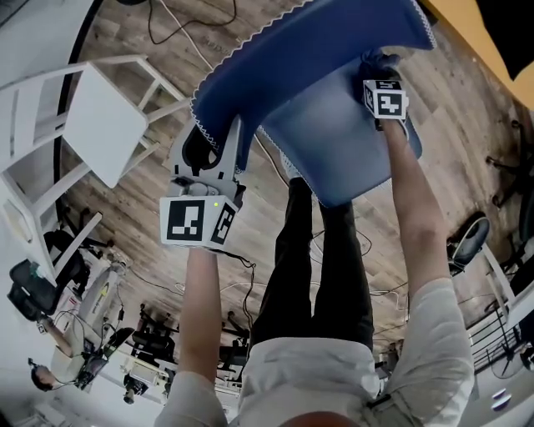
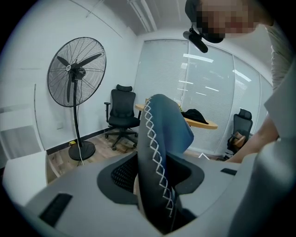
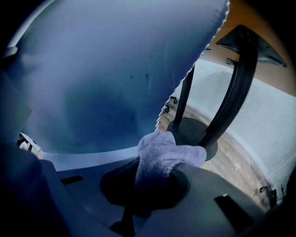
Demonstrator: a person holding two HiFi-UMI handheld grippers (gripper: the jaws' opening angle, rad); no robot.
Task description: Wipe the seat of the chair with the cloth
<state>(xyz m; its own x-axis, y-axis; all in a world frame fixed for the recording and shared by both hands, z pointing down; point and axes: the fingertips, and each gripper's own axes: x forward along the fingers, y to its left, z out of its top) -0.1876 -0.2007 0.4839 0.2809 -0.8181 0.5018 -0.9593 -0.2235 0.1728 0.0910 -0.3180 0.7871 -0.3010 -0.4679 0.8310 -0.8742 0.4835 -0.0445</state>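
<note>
A blue cloth [image 1: 334, 50] with white zigzag stitching hangs spread in the air between my two grippers, over the wooden floor. My left gripper [image 1: 219, 138] is shut on its stitched left edge, and in the left gripper view the cloth [image 2: 159, 139] rises folded from between the jaws of the left gripper [image 2: 157, 180]. My right gripper [image 1: 380, 62] is shut on the cloth's far right corner. In the right gripper view that corner [image 3: 162, 155] bunches pale between the jaws of the right gripper [image 3: 155, 180]. The white chair [image 1: 104, 125] stands to the left, its seat bare.
An orange-topped table [image 1: 476, 25] on a black pedestal [image 3: 194, 134] stands at the right. A standing fan [image 2: 76, 74] and a black office chair [image 2: 122, 113] are by the wall. Cables [image 1: 175, 25] lie on the floor. Equipment crowds the lower left.
</note>
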